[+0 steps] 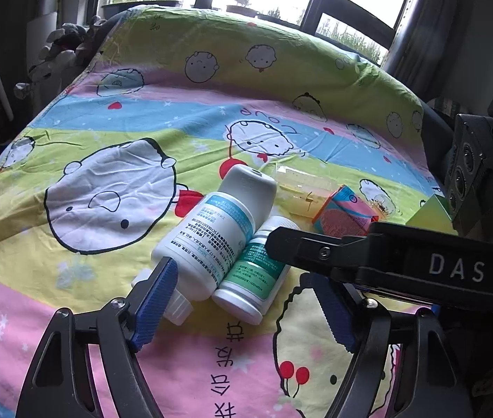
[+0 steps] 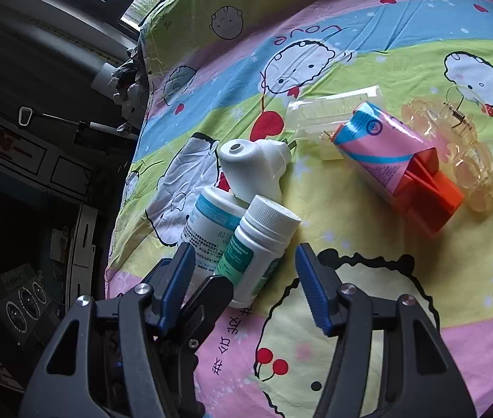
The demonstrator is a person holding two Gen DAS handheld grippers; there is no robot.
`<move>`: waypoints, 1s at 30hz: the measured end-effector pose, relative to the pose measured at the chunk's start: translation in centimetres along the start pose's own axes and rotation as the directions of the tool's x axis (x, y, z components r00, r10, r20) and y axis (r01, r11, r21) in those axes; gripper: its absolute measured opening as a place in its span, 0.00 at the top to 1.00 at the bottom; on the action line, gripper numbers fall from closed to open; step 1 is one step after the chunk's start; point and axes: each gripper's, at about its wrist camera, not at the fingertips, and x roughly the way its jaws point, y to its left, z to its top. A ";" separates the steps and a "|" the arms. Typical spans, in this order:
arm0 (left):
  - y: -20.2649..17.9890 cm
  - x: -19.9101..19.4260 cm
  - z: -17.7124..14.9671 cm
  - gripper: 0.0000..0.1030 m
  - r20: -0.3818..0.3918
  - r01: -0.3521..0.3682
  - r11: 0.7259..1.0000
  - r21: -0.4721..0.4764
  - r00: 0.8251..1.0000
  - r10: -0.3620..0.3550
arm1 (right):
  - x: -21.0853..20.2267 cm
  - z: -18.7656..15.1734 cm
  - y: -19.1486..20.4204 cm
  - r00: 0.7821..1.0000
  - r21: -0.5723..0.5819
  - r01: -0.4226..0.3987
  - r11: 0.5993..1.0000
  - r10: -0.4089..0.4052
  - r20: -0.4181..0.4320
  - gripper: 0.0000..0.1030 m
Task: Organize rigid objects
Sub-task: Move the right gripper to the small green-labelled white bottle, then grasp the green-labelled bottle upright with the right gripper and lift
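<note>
Small bottle (image 2: 260, 254) lies cap-end away (beside the larger bottle (image 2: 211, 226)) between the right gripper's (image 2: 243, 278) parted, untouching jaws.

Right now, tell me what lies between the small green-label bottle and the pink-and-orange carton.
Only bare bedsheet lies between the small green-label bottle and the pink-and-orange carton; the right wrist view shows it best.

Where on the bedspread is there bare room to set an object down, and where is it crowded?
Free: the big cartoon face left of the large white bottle, and the yellow patch between the small green-label bottle and the pink-orange carton. Crowded: the two bottles lie touching, with the white plug-in device on them; the carton, clear case and clear hair claw cluster together.
</note>
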 end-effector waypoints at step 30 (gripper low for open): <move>0.3 2.3 -0.8 0.58 -0.090 0.052 0.998 -0.028 0.995 -0.054 | 2.6 0.1 -1.3 0.999 0.001 0.003 1.000 -0.003 -0.047 0.53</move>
